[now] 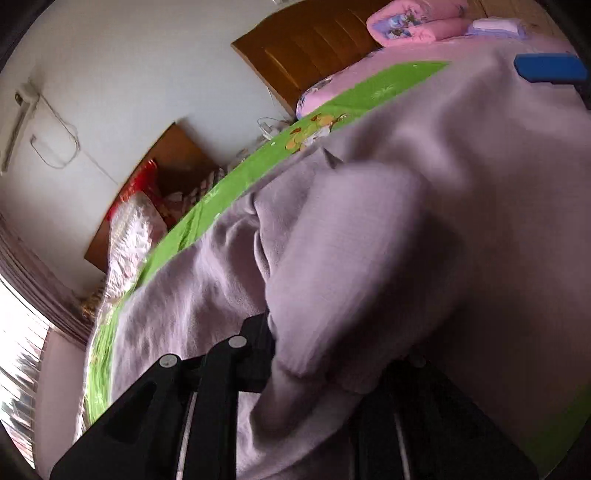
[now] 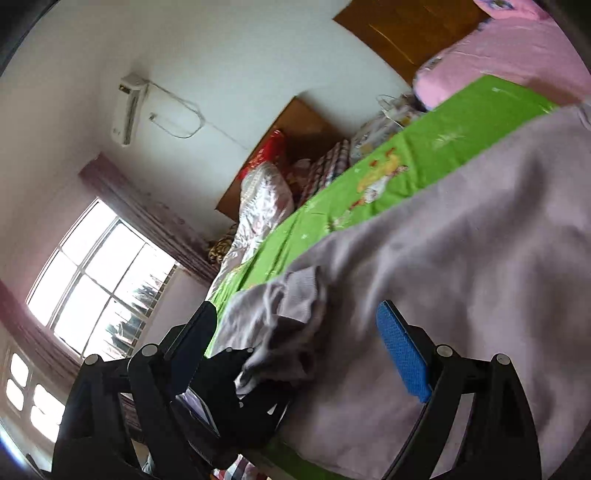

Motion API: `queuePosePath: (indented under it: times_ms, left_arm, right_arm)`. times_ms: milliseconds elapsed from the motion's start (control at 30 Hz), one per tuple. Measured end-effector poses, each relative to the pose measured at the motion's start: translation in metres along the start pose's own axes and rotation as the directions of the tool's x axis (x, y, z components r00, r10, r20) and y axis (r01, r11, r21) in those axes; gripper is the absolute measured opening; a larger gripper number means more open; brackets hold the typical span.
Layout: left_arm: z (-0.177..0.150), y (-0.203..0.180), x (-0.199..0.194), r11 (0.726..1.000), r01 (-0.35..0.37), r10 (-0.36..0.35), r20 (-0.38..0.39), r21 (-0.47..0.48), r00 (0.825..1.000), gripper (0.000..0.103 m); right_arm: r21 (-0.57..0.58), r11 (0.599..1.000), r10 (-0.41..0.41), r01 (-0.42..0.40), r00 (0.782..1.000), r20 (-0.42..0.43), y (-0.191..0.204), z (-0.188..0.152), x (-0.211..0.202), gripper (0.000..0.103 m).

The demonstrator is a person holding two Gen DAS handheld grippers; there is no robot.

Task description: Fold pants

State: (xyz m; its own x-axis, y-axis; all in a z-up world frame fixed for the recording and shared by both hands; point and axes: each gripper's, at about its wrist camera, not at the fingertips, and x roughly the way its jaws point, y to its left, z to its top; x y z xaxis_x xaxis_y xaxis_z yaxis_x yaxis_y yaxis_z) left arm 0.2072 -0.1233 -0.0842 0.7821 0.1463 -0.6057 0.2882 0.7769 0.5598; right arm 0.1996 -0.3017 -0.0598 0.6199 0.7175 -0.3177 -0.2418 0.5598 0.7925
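Just one pants: left gripper fingers clenched on it; right gripper fingers released.

**No legible text**

Nothing readable in either wrist view. On the air conditioner, high on the wall at about ten o'clock in the right wrist view, a small dark badge near its upper end, too small and blurred to make out as letters. On the green sheet, toward one o'clock, only cartoon figures and pale flower shapes, no lettering to be told. On the pink pillow, at about one o'clock in the left wrist view, a printed picture panel, blurred, no words discernible. On the red bag against the wooden board, light markings, unreadable.
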Motion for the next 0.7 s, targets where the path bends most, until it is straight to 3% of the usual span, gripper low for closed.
queuePosePath:
  times_ms: [133, 200, 233, 300, 367, 400, 433, 467, 533, 567, 700]
  left_arm:
    - [-0.007, 0.024, -0.009, 0.990, 0.116, -0.113, 0.035, -0.081, 0.993, 0.024]
    - [-0.015, 0.047, -0.025, 0.952, 0.250, -0.239, 0.081, -0.179, 0.968, 0.037]
    - [-0.023, 0.062, -0.035, 0.909, 0.348, -0.326, 0.128, -0.228, 0.937, 0.059]
    - [-0.041, 0.087, -0.062, 0.804, 0.531, -0.470, 0.262, -0.268, 0.843, 0.092]
    - [-0.072, 0.117, -0.090, 0.689, 0.670, -0.554, 0.395, -0.278, 0.733, 0.101]
    - [-0.085, 0.128, -0.096, 0.652, 0.700, -0.569, 0.423, -0.290, 0.705, 0.101]
    - [-0.098, 0.138, -0.100, 0.639, 0.700, -0.560, 0.432, -0.318, 0.707, 0.101]
    - [-0.105, 0.142, -0.101, 0.647, 0.682, -0.540, 0.426, -0.342, 0.726, 0.101]
    - [-0.126, 0.157, -0.101, 0.683, 0.603, -0.463, 0.396, -0.411, 0.793, 0.101]
    - [-0.132, 0.162, -0.101, 0.689, 0.583, -0.440, 0.391, -0.430, 0.809, 0.101]
    - [-0.163, 0.212, -0.081, 0.670, 0.441, -0.294, 0.332, -0.597, 0.896, 0.101]
  right_arm:
    - [0.000, 1.000, 0.014, -0.014, 0.999, -0.037, 0.006, -0.004, 0.012, 0.087]
    - [-0.019, 0.999, 0.032, -0.033, 0.998, -0.060, 0.015, -0.007, 0.015, 0.087]
    - [-0.029, 0.999, 0.037, -0.040, 0.997, -0.075, 0.020, -0.009, 0.019, 0.087]
    - [-0.040, 0.999, 0.030, -0.035, 0.992, -0.120, 0.031, -0.013, 0.027, 0.089]
    - [-0.030, 0.999, 0.020, -0.026, 0.984, -0.178, 0.034, -0.016, 0.041, 0.089]
    - [-0.024, 0.999, 0.021, -0.026, 0.980, -0.195, 0.036, -0.018, 0.045, 0.089]
    - [-0.019, 0.999, 0.022, -0.026, 0.978, -0.208, 0.037, -0.020, 0.050, 0.089]
    - [-0.014, 1.000, 0.008, -0.012, 0.975, -0.224, 0.036, -0.025, 0.057, 0.089]
    - [0.002, 0.999, -0.047, 0.049, 0.961, -0.271, 0.032, -0.030, 0.070, 0.089]
    - [0.014, 0.996, -0.077, 0.086, 0.946, -0.316, 0.031, -0.036, 0.078, 0.089]
    - [-0.046, 0.991, -0.134, 0.126, 0.922, -0.363, 0.041, -0.050, 0.085, 0.090]
